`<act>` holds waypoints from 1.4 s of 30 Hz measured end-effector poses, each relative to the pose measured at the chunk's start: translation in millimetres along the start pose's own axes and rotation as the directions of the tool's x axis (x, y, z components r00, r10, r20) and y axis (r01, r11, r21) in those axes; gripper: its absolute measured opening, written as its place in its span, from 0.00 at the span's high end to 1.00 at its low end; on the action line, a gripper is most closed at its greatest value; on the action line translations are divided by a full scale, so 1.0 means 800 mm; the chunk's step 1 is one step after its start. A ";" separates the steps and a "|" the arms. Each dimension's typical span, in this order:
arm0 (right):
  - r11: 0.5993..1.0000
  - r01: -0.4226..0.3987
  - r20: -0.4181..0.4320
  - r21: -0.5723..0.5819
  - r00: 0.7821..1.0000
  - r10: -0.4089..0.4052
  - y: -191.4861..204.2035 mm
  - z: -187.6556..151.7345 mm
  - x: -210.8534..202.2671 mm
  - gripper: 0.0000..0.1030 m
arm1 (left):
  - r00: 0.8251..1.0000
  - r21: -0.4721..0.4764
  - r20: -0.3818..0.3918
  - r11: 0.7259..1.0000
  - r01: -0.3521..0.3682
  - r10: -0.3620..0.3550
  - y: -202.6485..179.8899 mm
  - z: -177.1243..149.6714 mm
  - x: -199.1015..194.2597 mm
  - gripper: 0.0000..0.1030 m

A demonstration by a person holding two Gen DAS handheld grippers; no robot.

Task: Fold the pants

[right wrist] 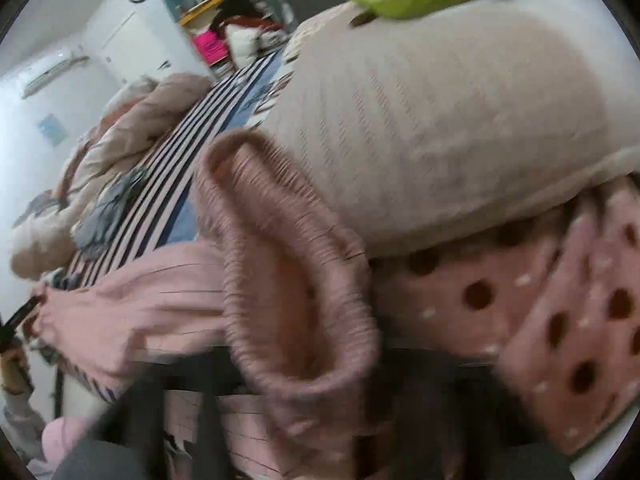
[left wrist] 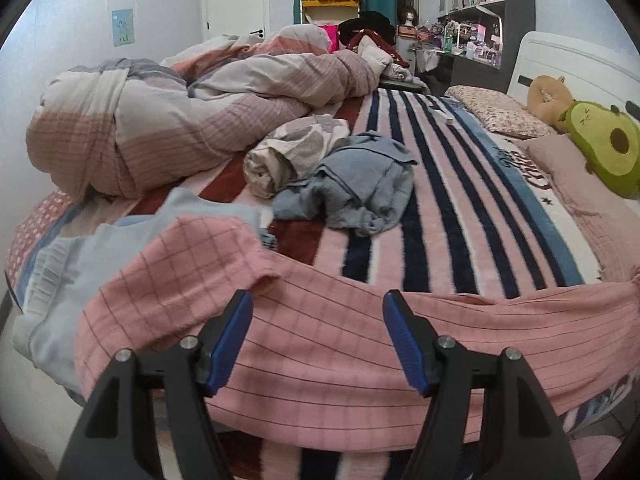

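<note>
Pink checked pants lie stretched across the near edge of the striped bed. My left gripper is open, its blue-padded fingers spread just above the pants' leg. In the right wrist view the pants' ribbed elastic waistband gapes open close to the camera, with the leg trailing left. My right gripper is a dark blur at the bottom; its fingers are hidden under the waistband, so I cannot tell its state.
A light blue garment lies left of the pants. A crumpled grey-blue garment, a rolled sheet and a bunched duvet fill the bed's left. Pillows and an avocado plush lie at the right.
</note>
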State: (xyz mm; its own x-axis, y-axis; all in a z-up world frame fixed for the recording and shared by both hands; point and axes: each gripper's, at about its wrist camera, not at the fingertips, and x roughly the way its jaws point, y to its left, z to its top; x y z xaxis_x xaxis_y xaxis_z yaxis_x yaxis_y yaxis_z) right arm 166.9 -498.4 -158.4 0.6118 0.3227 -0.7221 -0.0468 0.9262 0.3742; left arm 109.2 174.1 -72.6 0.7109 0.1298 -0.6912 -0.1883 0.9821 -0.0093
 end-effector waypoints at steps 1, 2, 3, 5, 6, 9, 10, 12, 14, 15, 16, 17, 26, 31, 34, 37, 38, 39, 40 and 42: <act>1.000 0.016 0.025 0.009 1.000 -0.016 -0.001 -0.002 -0.005 0.95 | 1.000 -0.001 -0.002 1.000 0.007 -0.007 -0.004 -0.001 -0.001 0.38; 0.999 0.033 0.056 0.023 0.998 -0.034 -0.004 -0.001 -0.014 0.97 | 1.000 -0.001 -0.002 1.000 0.012 -0.012 -0.008 -0.002 -0.001 0.38; 0.998 0.050 0.084 0.035 0.995 -0.053 -0.006 0.002 -0.022 0.97 | 1.000 -0.001 -0.004 1.000 0.020 -0.020 -0.013 -0.003 -0.001 0.38; 0.996 0.073 0.172 0.058 0.982 -0.082 -0.012 0.008 -0.057 0.97 | 0.999 -0.003 -0.007 0.999 0.044 -0.044 -0.022 -0.005 -0.002 0.38; 0.994 0.088 0.202 0.059 0.974 -0.099 -0.012 0.012 -0.074 0.97 | 0.998 -0.004 -0.007 0.998 0.056 -0.056 -0.026 -0.005 -0.003 0.38; 0.980 0.194 0.265 0.033 0.944 -0.196 -0.011 0.027 -0.119 0.97 | 0.996 -0.008 -0.003 0.996 0.093 -0.093 -0.040 -0.007 -0.003 0.38; 0.971 0.238 0.283 0.035 0.929 -0.238 -0.013 0.031 -0.132 0.97 | 0.995 -0.010 -0.003 0.994 0.104 -0.104 -0.042 -0.007 -0.003 0.38; 0.946 0.316 0.311 0.067 0.895 -0.321 -0.024 0.042 -0.157 0.96 | 0.992 -0.013 -0.006 0.992 0.127 -0.127 -0.046 -0.008 -0.001 0.38; 0.917 0.387 0.331 0.100 0.856 -0.398 -0.038 0.051 -0.173 0.96 | 0.991 -0.010 -0.014 0.991 0.136 -0.136 -0.049 -0.011 0.002 0.36; 0.904 0.413 0.326 0.109 0.845 -0.425 -0.045 0.053 -0.174 0.92 | 0.991 -0.010 -0.018 0.991 0.134 -0.134 -0.049 -0.013 0.004 0.35; 0.909 0.402 0.292 0.107 0.861 -0.416 -0.051 0.054 -0.168 0.91 | 0.991 -0.014 -0.023 0.992 0.129 -0.130 -0.047 -0.016 0.007 0.35; 0.916 0.386 0.265 0.106 0.877 -0.400 -0.054 0.052 -0.163 0.89 | 0.991 -0.018 -0.027 0.992 0.127 -0.128 -0.046 -0.019 0.008 0.35; 0.834 0.551 0.363 0.004 0.777 -0.515 0.043 0.019 -0.173 0.35 | 0.993 -0.046 -0.079 0.995 0.089 -0.093 0.015 -0.068 -0.022 0.22; 0.857 0.512 0.438 -0.062 0.785 -0.438 0.114 0.014 -0.183 0.30 | 0.976 -0.096 -0.145 0.984 0.147 -0.160 0.035 -0.123 -0.017 0.22; 0.894 0.439 0.433 -0.089 0.826 -0.362 0.147 0.014 -0.178 0.30 | 0.951 -0.166 -0.159 0.957 0.238 -0.264 0.036 -0.148 -0.005 0.22; 0.919 0.375 0.416 -0.123 0.860 -0.296 0.180 0.017 -0.163 0.30 | 0.946 -0.201 -0.124 0.941 0.273 -0.301 0.034 -0.160 0.013 0.22; 0.924 0.360 0.409 -0.131 0.868 -0.281 0.188 0.015 -0.159 0.30 | 0.946 -0.219 -0.086 0.932 0.289 -0.313 0.033 -0.159 0.020 0.22; 0.929 0.342 0.401 -0.137 0.877 -0.264 0.197 0.012 -0.155 0.30 | 0.949 -0.223 -0.059 0.931 0.290 -0.310 0.032 -0.156 0.023 0.22; 0.935 0.325 0.393 -0.141 0.886 -0.248 0.203 0.009 -0.151 0.30 | 0.954 -0.224 -0.029 0.932 0.284 -0.298 0.030 -0.153 0.026 0.23; 0.945 0.291 0.367 -0.151 0.904 -0.220 0.216 0.002 -0.142 0.30 | 0.964 -0.243 0.032 0.934 0.262 -0.263 0.029 -0.142 0.031 0.38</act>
State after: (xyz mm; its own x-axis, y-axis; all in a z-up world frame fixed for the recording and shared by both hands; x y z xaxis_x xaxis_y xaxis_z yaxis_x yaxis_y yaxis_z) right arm 90.6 -375.5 -10.6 0.8530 0.0162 -0.5216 0.0149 0.9984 0.0552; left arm 45.1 184.1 -172.2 0.7566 -0.1286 -0.6411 -0.1539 0.9179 -0.3657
